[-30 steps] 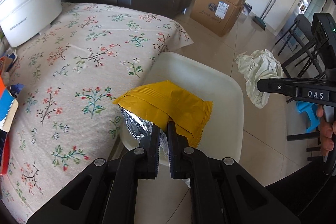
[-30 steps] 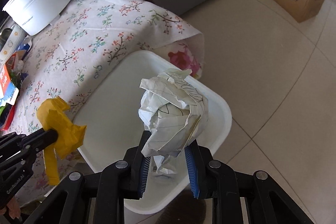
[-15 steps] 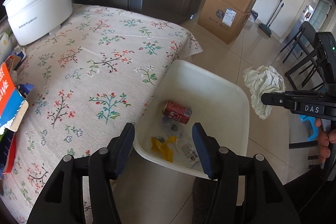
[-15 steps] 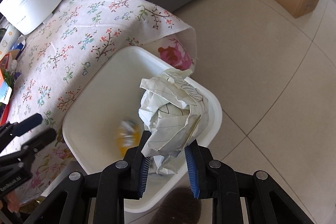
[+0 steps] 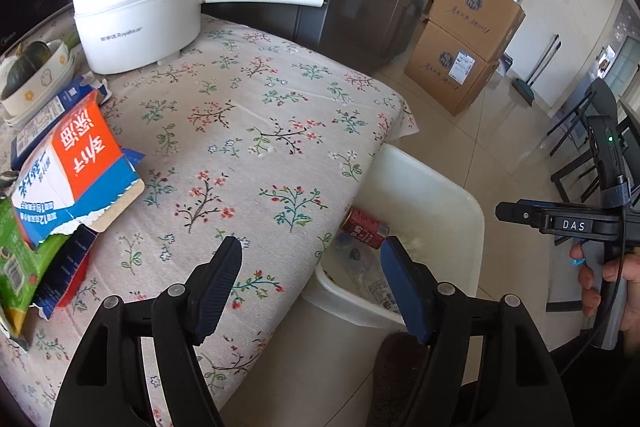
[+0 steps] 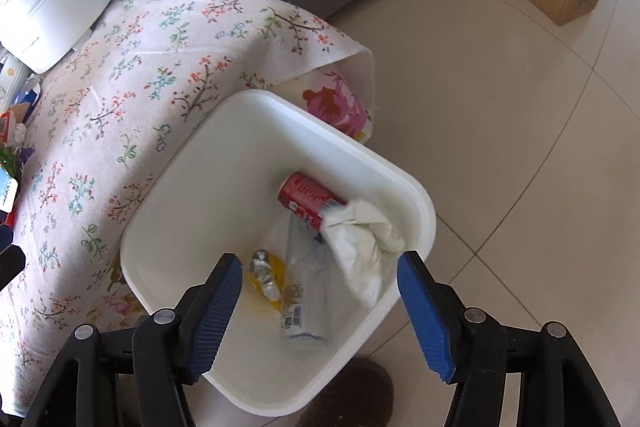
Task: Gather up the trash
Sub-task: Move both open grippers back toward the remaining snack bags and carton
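The white bin stands on the floor against the table's corner. In it lie a red can, a crumpled paper ball, a yellow foil wrapper and a clear plastic pack. My right gripper hangs over the bin, its jaws opening with nothing between them. My left gripper is above the table's edge and the bin's rim; its jaws are opening too, with nothing between them. A torn orange-and-white carton and a green packet lie on the table at the left.
A floral cloth covers the table. A white long-handled pot and a bowl stand at its back. Two stacked cardboard boxes sit on the tiled floor by the wall, and dark chairs are at the right.
The left gripper let go of the yellow wrapper, which fell into the bin, then drew back over the table edge. The right gripper opened and the paper ball dropped in.
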`<control>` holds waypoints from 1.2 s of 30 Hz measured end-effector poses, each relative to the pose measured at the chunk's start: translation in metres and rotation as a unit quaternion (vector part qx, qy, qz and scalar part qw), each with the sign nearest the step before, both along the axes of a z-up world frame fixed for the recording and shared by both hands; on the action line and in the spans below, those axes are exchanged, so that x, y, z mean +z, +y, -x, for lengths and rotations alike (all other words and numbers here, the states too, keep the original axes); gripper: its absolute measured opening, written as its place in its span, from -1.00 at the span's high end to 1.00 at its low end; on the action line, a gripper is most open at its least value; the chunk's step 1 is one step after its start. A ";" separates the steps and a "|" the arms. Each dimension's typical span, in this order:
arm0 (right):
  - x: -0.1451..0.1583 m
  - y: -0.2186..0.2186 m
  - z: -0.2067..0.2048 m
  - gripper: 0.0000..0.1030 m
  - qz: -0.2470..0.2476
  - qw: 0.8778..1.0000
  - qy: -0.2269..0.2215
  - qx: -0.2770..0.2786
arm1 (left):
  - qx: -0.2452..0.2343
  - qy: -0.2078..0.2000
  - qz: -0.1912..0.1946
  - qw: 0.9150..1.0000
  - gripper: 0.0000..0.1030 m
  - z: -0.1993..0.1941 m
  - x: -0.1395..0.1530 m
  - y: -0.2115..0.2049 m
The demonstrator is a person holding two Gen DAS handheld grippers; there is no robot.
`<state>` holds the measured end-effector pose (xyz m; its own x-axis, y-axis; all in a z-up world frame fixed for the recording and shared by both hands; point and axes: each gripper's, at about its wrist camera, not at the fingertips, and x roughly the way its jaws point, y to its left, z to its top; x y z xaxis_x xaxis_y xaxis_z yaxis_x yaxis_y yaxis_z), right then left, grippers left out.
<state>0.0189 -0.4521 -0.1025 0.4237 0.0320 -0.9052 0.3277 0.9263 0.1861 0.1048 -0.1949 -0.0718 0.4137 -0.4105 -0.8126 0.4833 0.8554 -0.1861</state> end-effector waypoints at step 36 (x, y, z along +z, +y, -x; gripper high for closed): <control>0.050 0.201 -0.080 -0.80 0.046 0.982 -0.084 0.162 | 0.212 -0.036 -0.063 0.975 -1.00 0.012 0.024 0.248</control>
